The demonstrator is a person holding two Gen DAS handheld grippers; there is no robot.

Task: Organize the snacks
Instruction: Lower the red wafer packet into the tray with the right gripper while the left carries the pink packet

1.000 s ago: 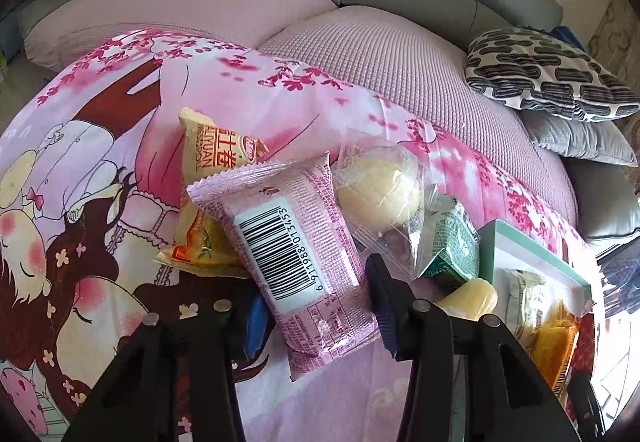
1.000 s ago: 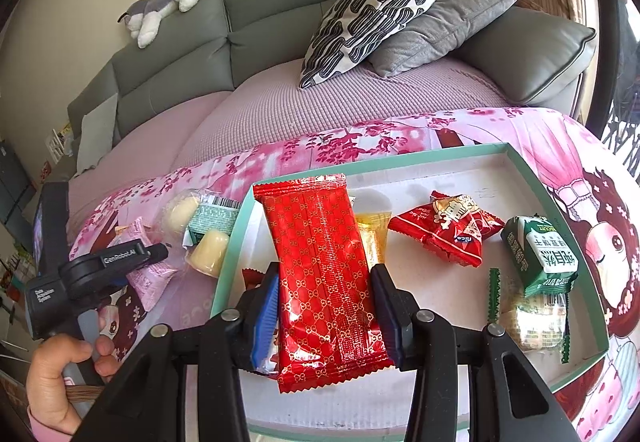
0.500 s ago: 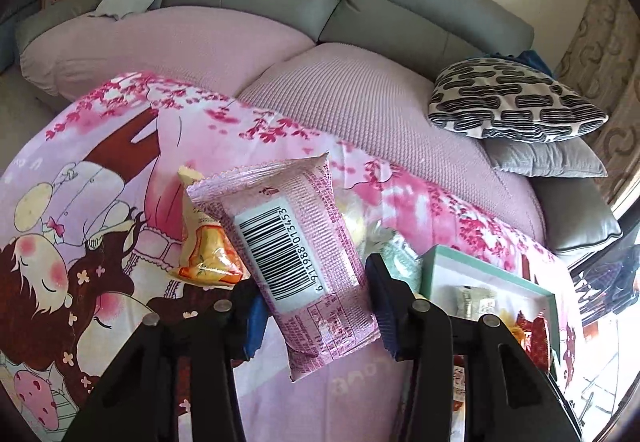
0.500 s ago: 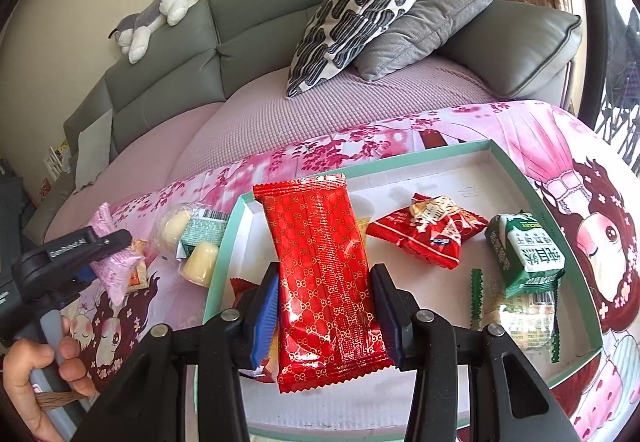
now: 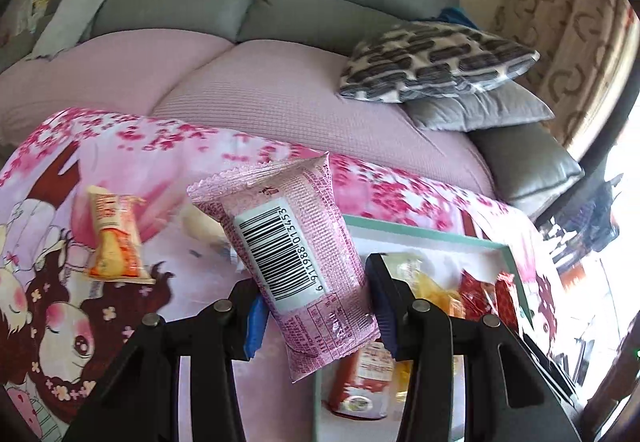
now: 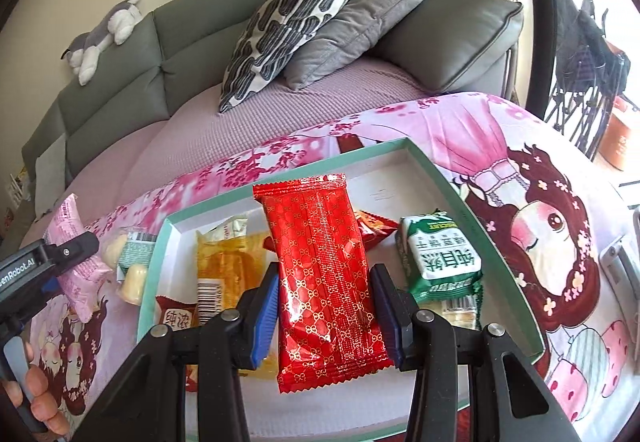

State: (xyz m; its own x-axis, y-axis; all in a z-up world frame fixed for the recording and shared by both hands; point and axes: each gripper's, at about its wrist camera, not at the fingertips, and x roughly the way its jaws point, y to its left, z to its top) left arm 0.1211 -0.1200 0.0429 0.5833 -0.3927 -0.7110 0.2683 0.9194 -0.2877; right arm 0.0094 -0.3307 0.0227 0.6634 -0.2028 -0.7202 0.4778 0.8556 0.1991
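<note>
"6911988013453" on pink packet point(image 5: 296, 266)

Bright daylight blown out at the right edges, fisheye bending with dark corners, motion blur across the left-wrist view.

A: Your right gripper point(image 6: 325, 309): black plastic arms, blue pads point(image 6: 267, 316), round silver screw heads on each arm.

B: Your left gripper point(image 5: 318, 312) is built the same. From the right wrist, its black body reads "enRobot.AI" in white.
</note>
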